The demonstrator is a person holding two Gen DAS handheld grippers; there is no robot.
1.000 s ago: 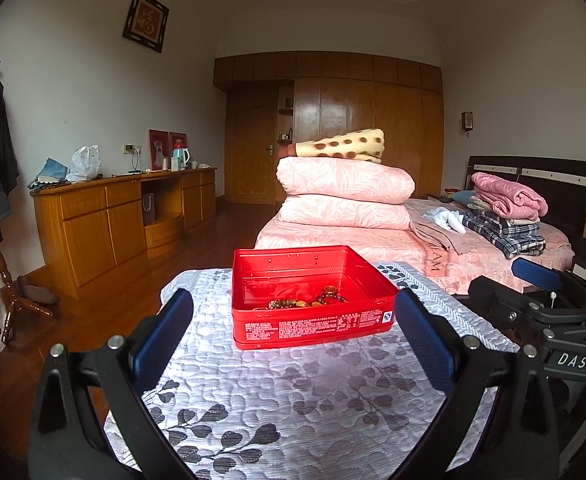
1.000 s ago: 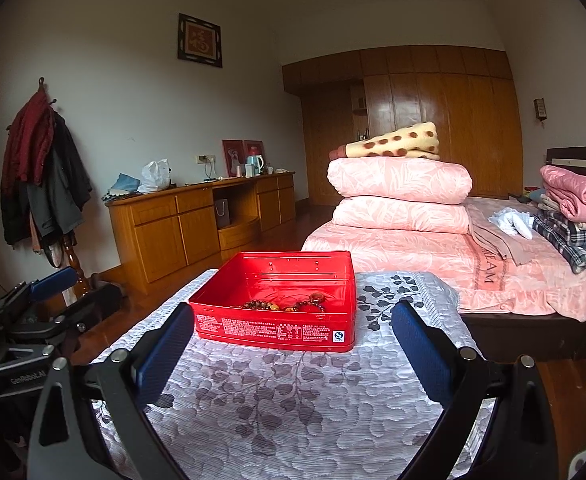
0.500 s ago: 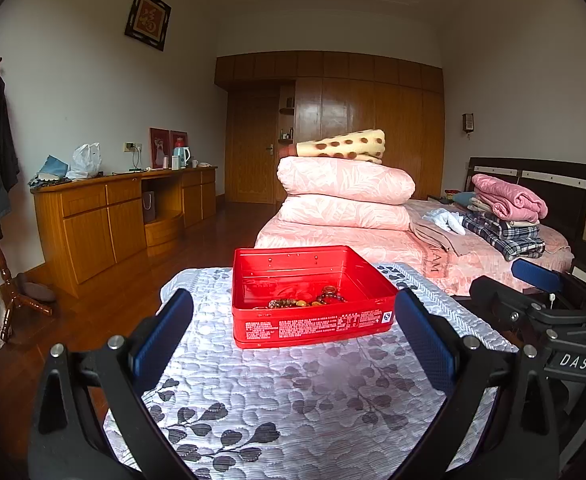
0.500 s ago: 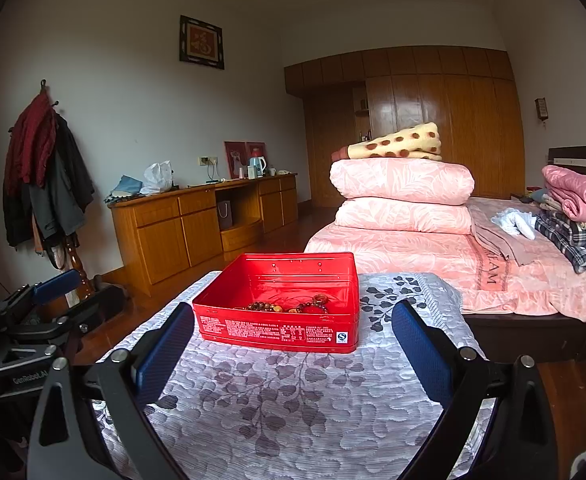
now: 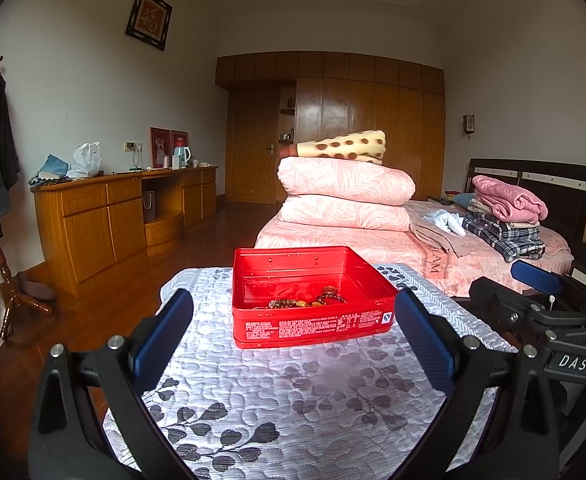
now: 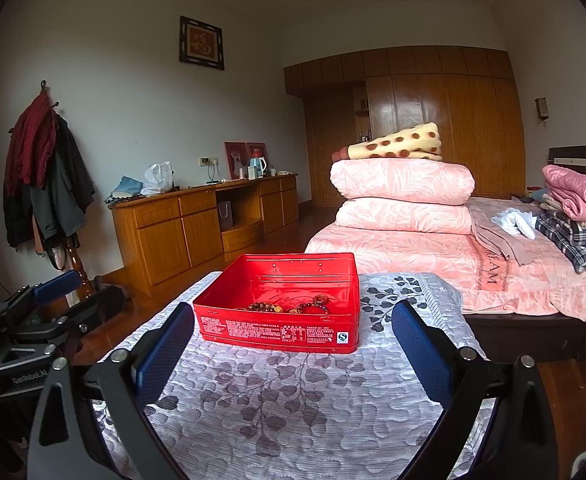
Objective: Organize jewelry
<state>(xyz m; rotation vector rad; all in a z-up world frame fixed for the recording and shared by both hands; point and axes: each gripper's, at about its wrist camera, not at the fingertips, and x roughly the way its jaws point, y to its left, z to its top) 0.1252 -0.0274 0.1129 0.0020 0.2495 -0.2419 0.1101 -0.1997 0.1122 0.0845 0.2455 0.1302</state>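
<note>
Right now the red tin (image 5: 313,300) sits lidless on a quilted cloth (image 5: 293,400) w/ leaf print; it's the landmark. Beads (image 5: 307,302), brown, amber and red, lie inside the tin, along its near wall, right of centre. L gripper (image 5: 293,336) hovers just short of the tin's near wall, jaws spread wide, nothing between them, blue pads (image 5: 161,336) flanking the tin. R gripper (image 6: 293,344) also sits near side of the tin, jaws spread wide, empty; tin (image 6: 281,304) and beads (image 6: 289,306) show between its pads (image 6: 421,348). Bed (image 6: 413,248) w/ stacked pink duvets lies beyond the tin, to its right; wood cabinet (image 6: 197,224) beyond, to its left.
</note>
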